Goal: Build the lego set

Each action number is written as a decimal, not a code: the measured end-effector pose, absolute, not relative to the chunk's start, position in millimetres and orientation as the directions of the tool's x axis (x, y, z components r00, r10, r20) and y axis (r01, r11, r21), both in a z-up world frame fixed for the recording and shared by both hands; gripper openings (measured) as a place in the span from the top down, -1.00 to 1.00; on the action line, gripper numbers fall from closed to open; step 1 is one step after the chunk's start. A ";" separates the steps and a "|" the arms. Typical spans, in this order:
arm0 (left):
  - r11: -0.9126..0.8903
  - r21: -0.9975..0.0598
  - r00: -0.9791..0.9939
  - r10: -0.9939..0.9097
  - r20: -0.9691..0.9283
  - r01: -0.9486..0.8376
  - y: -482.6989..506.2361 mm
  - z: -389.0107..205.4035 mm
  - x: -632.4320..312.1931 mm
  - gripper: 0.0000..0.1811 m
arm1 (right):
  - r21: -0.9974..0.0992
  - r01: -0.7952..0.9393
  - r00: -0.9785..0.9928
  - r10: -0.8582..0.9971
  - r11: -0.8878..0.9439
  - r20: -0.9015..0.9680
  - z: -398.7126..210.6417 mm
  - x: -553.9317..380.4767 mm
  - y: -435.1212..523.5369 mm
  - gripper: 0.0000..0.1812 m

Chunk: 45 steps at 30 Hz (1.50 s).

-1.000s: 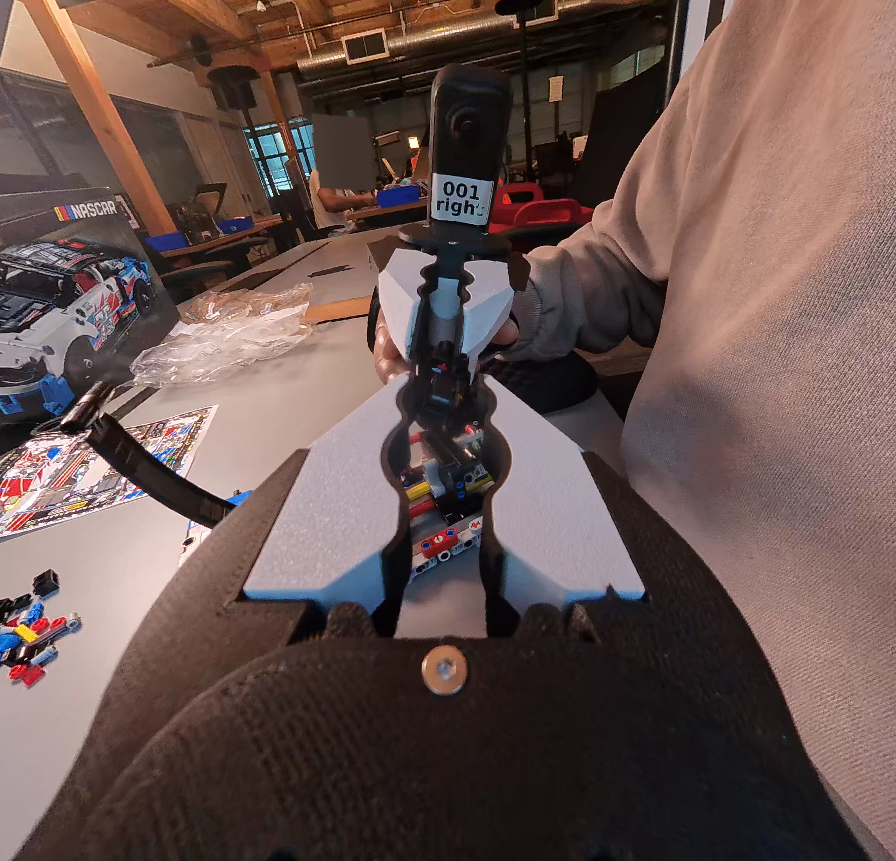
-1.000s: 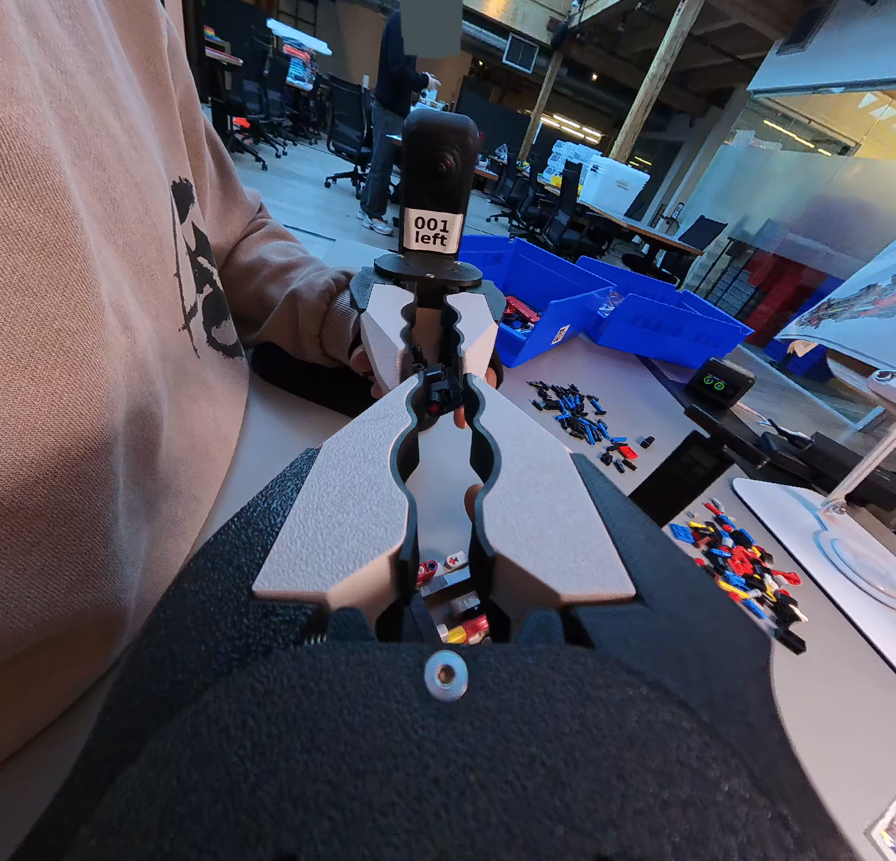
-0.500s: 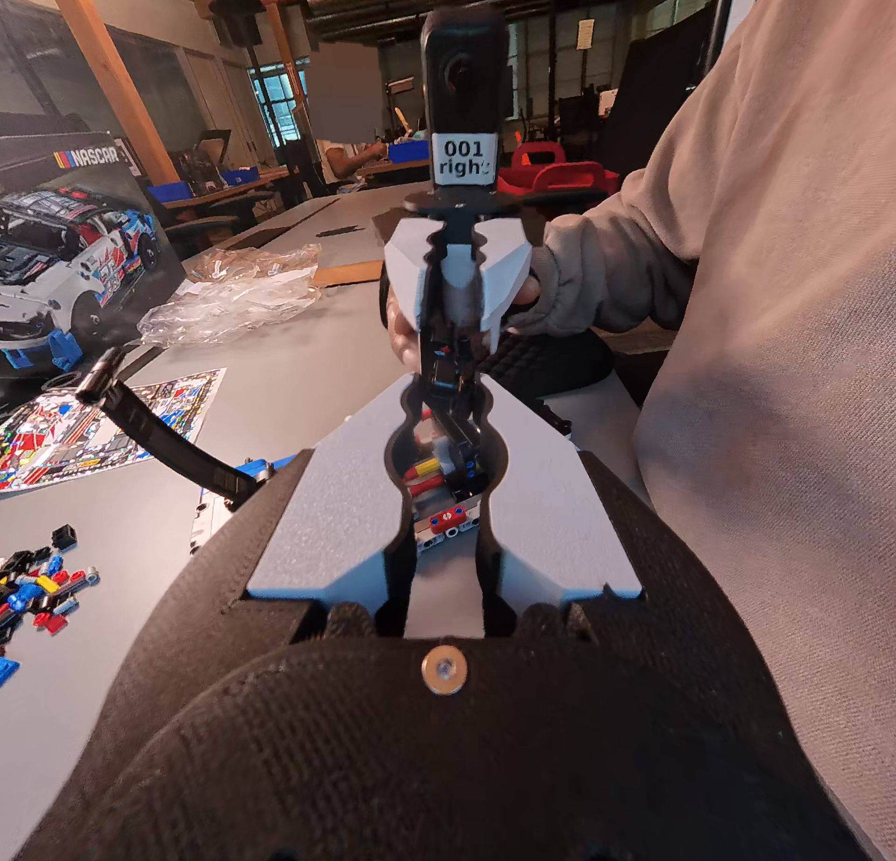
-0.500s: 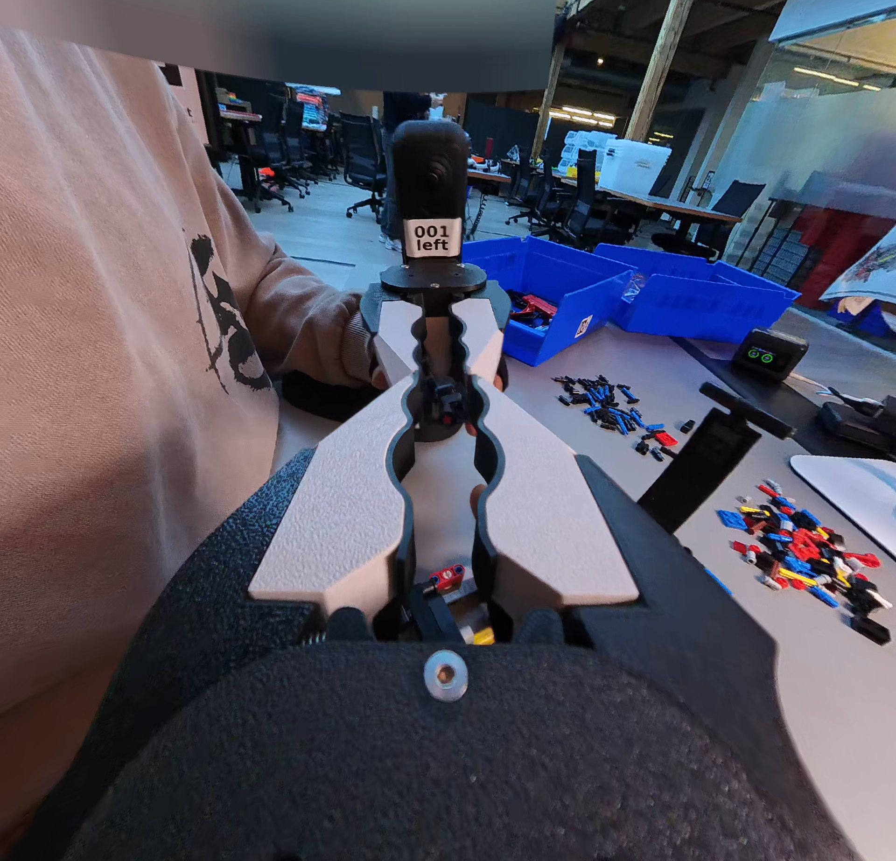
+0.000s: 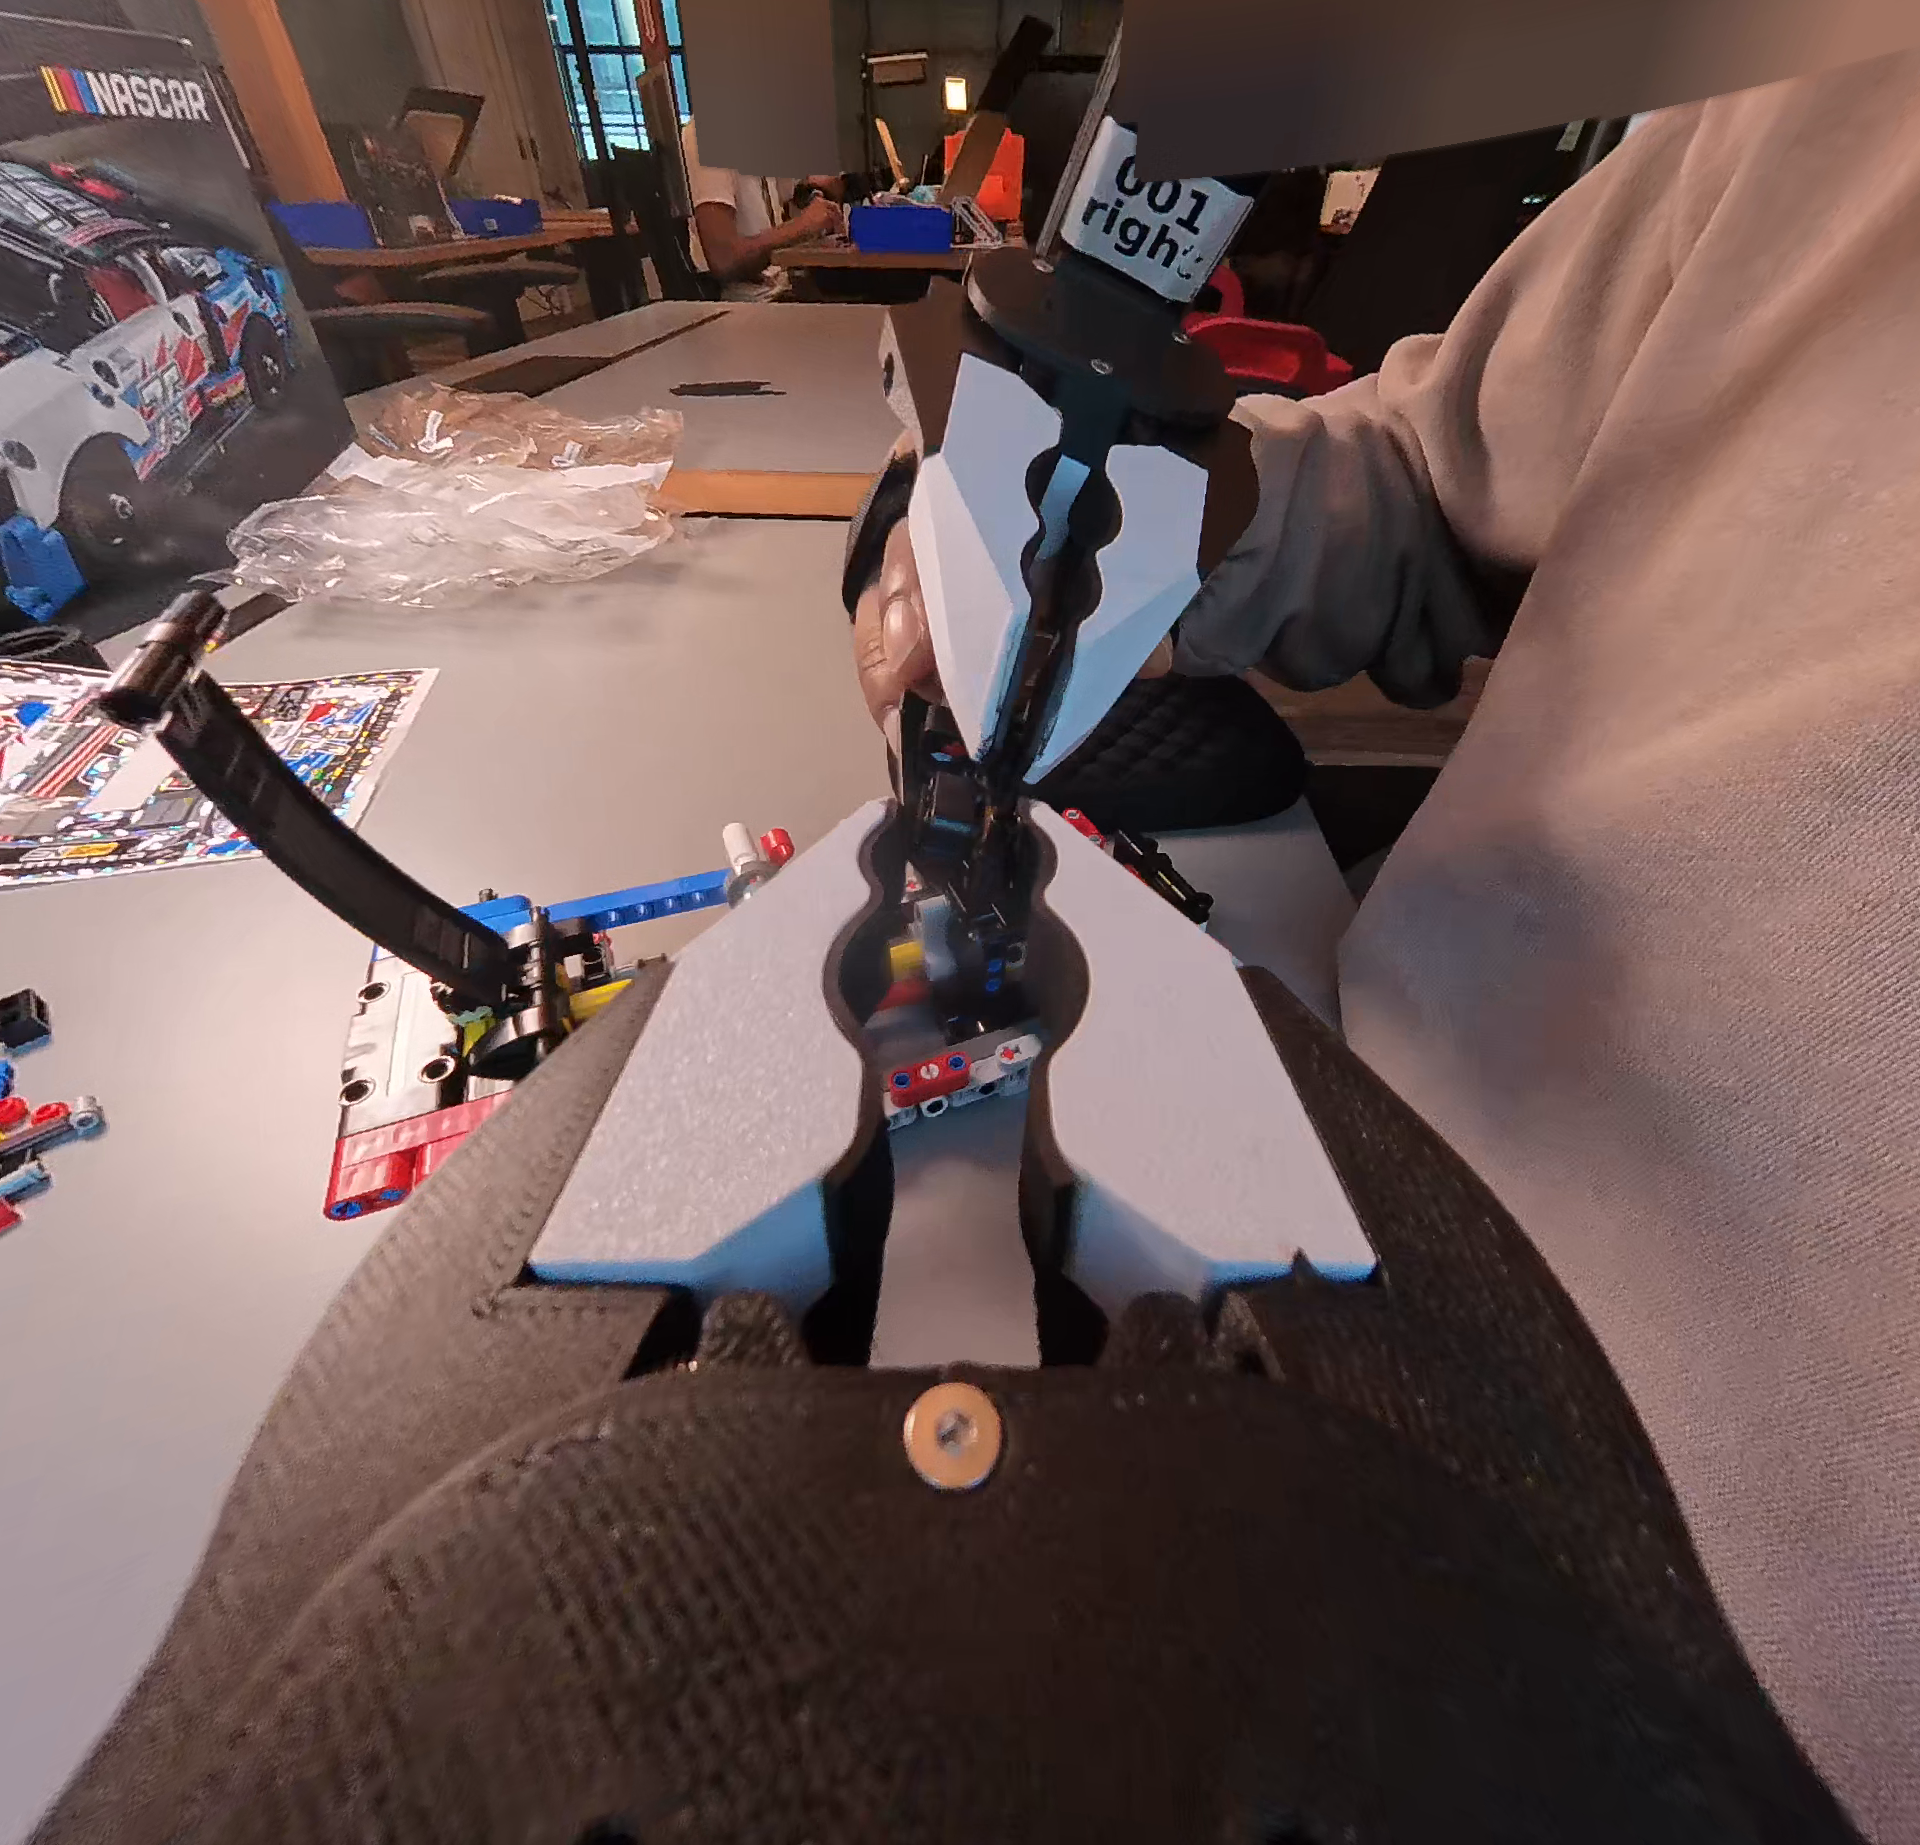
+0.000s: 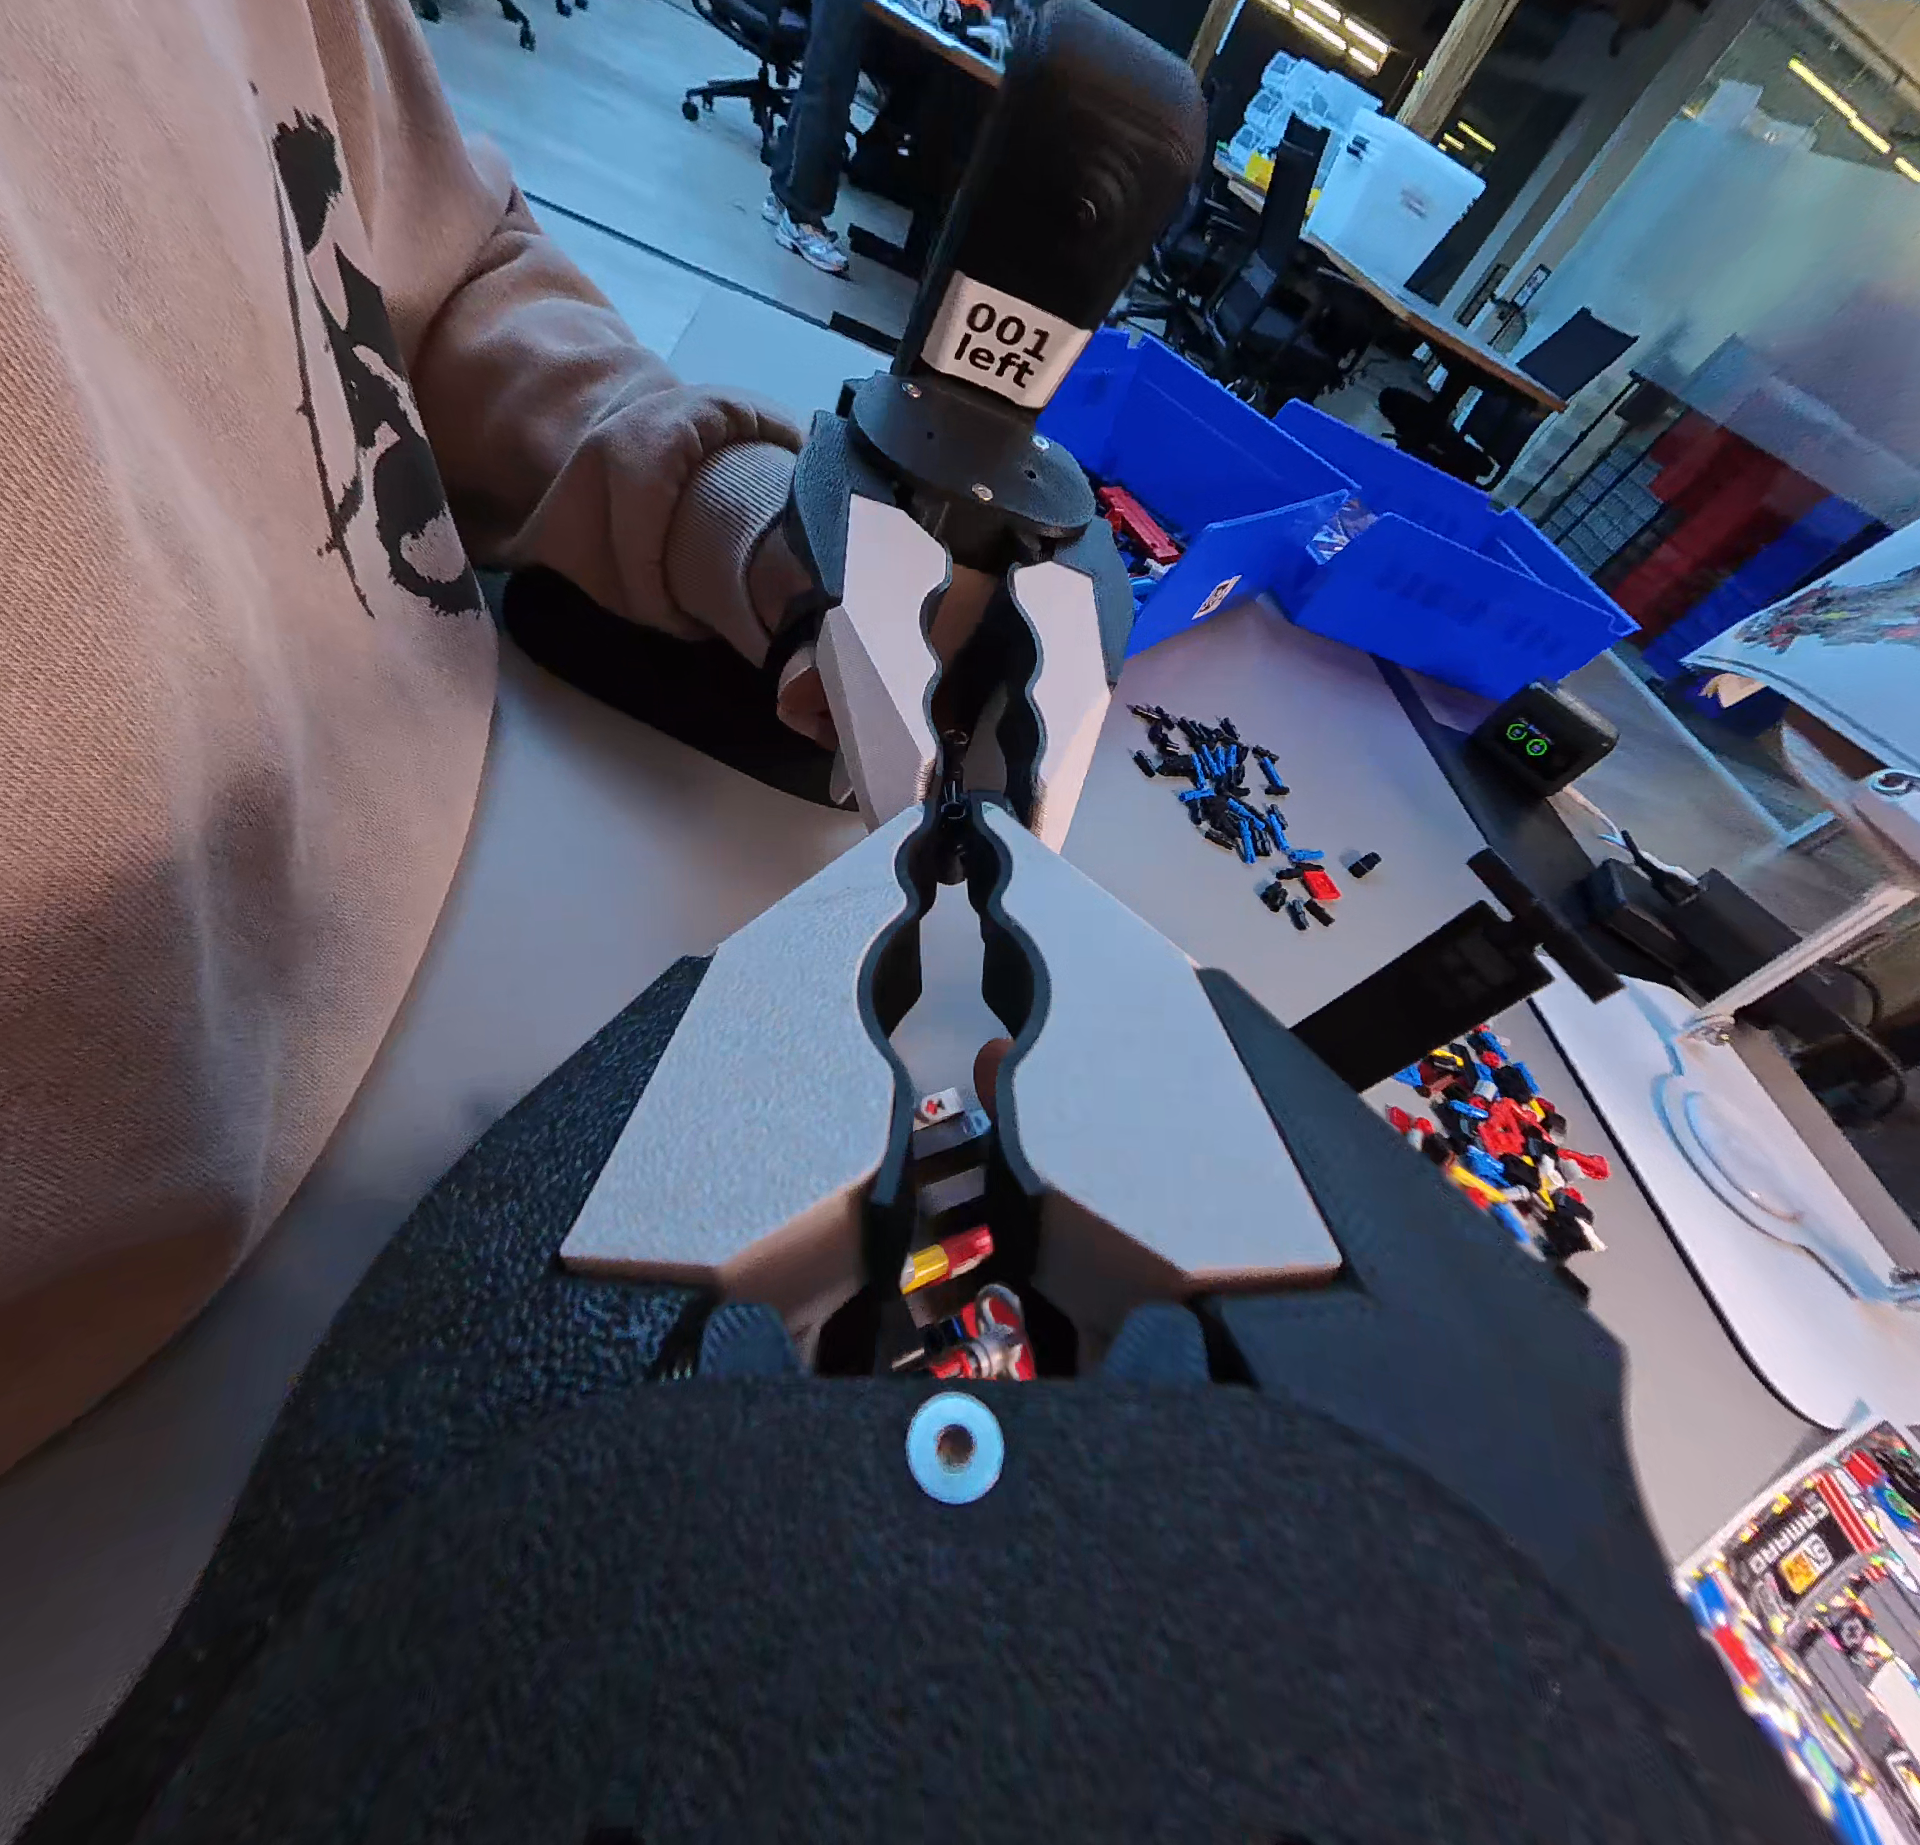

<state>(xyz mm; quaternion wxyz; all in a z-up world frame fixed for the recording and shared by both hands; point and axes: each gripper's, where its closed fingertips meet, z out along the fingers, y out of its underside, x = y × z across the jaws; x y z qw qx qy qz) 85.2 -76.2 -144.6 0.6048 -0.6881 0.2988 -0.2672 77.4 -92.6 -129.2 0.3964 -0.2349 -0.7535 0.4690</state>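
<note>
While the partly built grey, red and blue lego chassis (image 5: 940, 1016) rests on the grey table (image 5: 582, 756) beneath both tips, the right hand-held gripper (image 5: 977, 756), now tilted downward, is clamped on a small black piece, whereas the left hand-held gripper's (image 5: 956, 829) grip cannot be told.

Printed white labels on both camera stalks (image 5: 1148, 219) (image 6: 995, 344); branded set box (image 5: 125, 341).

Each gripper has a textured black housing with one silver screw (image 5: 953, 1434) centred near the camera, and two pale grey fingers (image 5: 727, 1057) lined with wavy black inner edges. The left gripper (image 6: 971, 746), seen ahead of the right gripper (image 6: 953, 839), carries a rounded black camera post above a black disc, with a white label at the post's base. The person wears a beige ribbed-cuff sweatshirt (image 6: 156, 548) with a black chest print, possibly brush-style lettering.
</note>
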 end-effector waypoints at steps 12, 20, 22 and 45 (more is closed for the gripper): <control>-0.070 -0.993 0.677 -0.736 -0.012 -0.093 -76.8 -143.6 84.8 0.80 | -0.923 -0.010 -0.595 0.739 0.385 0.315 -128.3 77.2 -93.6 0.98; 0.000 -0.996 0.653 -0.755 0.057 0.087 -80.6 -120.1 76.0 0.80 | -0.999 0.008 -0.536 0.843 -0.042 -0.040 -109.0 84.9 -65.4 0.69; 0.005 -0.990 0.616 -0.784 0.082 0.138 -83.1 -114.8 79.9 0.80 | -0.998 -0.018 -0.525 0.850 -0.067 -0.047 -110.2 86.1 -69.7 0.71; -0.401 -0.814 0.281 -0.796 0.536 0.420 -56.4 -100.6 84.8 0.75 | -0.861 -0.245 -0.261 0.825 0.445 0.501 -88.7 92.6 -56.1 0.92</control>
